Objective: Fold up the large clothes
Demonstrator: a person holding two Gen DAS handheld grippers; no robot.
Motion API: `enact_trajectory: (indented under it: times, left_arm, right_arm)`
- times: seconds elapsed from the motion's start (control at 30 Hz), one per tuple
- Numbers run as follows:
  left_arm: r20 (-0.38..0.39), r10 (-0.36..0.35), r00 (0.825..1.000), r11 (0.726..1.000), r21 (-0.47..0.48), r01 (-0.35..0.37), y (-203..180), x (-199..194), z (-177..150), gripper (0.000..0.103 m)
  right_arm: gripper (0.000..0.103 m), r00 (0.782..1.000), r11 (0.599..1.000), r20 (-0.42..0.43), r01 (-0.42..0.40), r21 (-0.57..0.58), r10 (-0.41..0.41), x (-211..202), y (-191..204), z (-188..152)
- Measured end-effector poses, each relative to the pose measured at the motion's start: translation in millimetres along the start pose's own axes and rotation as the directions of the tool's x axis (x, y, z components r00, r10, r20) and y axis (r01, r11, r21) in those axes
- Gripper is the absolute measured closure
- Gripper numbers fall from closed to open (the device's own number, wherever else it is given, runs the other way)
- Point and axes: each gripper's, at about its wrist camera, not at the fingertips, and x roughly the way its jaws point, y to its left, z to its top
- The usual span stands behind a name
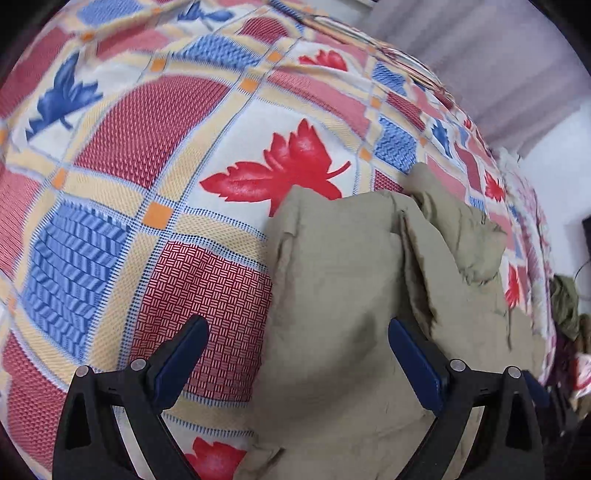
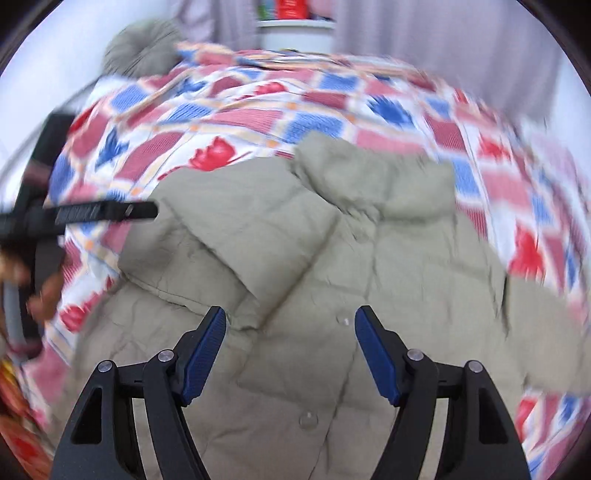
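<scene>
A khaki padded jacket (image 2: 332, 266) lies on a bed, button front up, collar (image 2: 373, 177) at the far end. One sleeve is folded across its chest (image 2: 229, 243). My right gripper (image 2: 290, 321) is open and empty, hovering above the jacket's button placket. In the left wrist view the jacket (image 1: 343, 302) lies at the centre and right, with the folded sleeve (image 1: 461, 236) bunched further off. My left gripper (image 1: 295, 332) is open and empty over the jacket's left edge. The left gripper also shows in the right wrist view (image 2: 92, 216) at the left.
The bed is covered by a patchwork sheet (image 1: 147, 166) with red and blue leaves. A grey pillow or cushion (image 2: 144, 48) sits at the bed's far corner. Other clothes (image 1: 569, 306) are piled beside the bed at the right. Curtains (image 2: 424, 29) hang behind.
</scene>
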Motion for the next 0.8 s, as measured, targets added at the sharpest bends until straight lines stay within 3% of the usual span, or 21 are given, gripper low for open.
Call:
enact_trajectory:
  times: [0.03,0.1,0.13,0.17,0.23,0.27,0.3,0.37,0.4,0.43,0.5,0.57,0.67,0.73,0.8]
  left_arm:
    - [-0.025,-0.045,0.999,0.999,-0.032,0.044,6.7,9.5,4.1,0.007]
    - [-0.063,-0.082,0.995,0.995,-0.06,0.078,10.6,23.9,6.8,0.038]
    - [-0.069,-0.088,0.994,0.995,-0.053,0.084,8.6,28.0,6.6,0.048]
    - [-0.058,-0.089,0.994,0.996,-0.03,0.087,4.8,28.6,5.8,0.071]
    - [0.007,0.022,1.0,0.998,0.057,-0.022,-10.3,21.8,3.3,0.076]
    - [0.049,0.08,0.996,0.991,0.105,-0.085,-18.2,17.3,1.3,0.084]
    - [0.078,0.128,0.989,0.979,0.152,-0.138,-26.2,15.2,-2.1,0.084]
    - [0.087,0.169,0.982,0.964,0.191,-0.183,-30.4,16.0,-2.5,0.084]
    - [0.087,0.188,0.978,0.957,0.209,-0.203,-32.5,19.0,-3.6,0.084]
    - [0.084,0.201,0.976,0.952,0.219,-0.215,-32.2,20.4,-3.5,0.084]
    - [0.082,0.211,0.974,0.95,0.219,-0.224,-31.0,23.2,-4.4,0.084]
    - [0.078,0.21,0.975,0.953,0.207,-0.222,-28.3,25.8,-6.5,0.084]
    - [0.076,0.242,0.967,0.942,0.218,-0.253,-27.9,31.8,-10.8,0.084]
    - [0.085,0.264,0.961,0.931,0.237,-0.277,-31.1,34.0,-12.3,0.084]
    - [0.096,0.288,0.953,0.92,0.247,-0.303,-35.2,32.4,-13.3,0.084]
  right_arm:
    - [0.027,0.999,0.998,0.013,0.034,-0.059,-0.033,5.0,11.8,4.7]
    - [0.027,0.996,0.986,0.029,0.09,-0.137,-0.087,14.8,29.1,13.3]
    - [0.027,0.992,0.978,0.037,0.124,-0.168,-0.119,20.3,37.0,18.0]
    - [0.027,0.989,0.971,0.044,0.148,-0.189,-0.142,25.1,43.8,22.7]
    - [0.027,0.982,0.954,0.049,0.191,-0.232,-0.184,36.2,53.8,30.6]
    - [0.028,0.978,0.945,0.053,0.209,-0.252,-0.202,39.1,59.8,33.4]
    - [0.028,0.974,0.935,0.062,0.228,-0.272,-0.22,43.8,63.7,36.0]
    - [0.043,0.964,0.92,0.076,0.266,-0.288,-0.255,49.9,64.3,38.4]
    - [0.069,0.959,0.921,0.073,0.283,-0.266,-0.274,52.4,58.3,39.7]
    - [0.085,0.956,0.931,0.064,0.292,-0.22,-0.285,53.1,48.4,40.4]
    - [0.085,0.961,0.959,0.023,0.278,-0.048,-0.277,51.3,14.5,38.5]
    - [0.085,0.972,0.958,-0.046,0.234,0.165,-0.23,51.4,-28.2,25.6]
    - [0.085,0.992,0.873,-0.112,0.109,0.475,-0.063,60.0,-86.9,-11.9]
    - [0.081,0.987,0.829,-0.162,0.099,0.55,-0.01,70.1,-105.3,-33.2]
    - [0.08,0.986,0.767,-0.152,0.047,0.64,0.067,72.3,-121.5,-50.9]
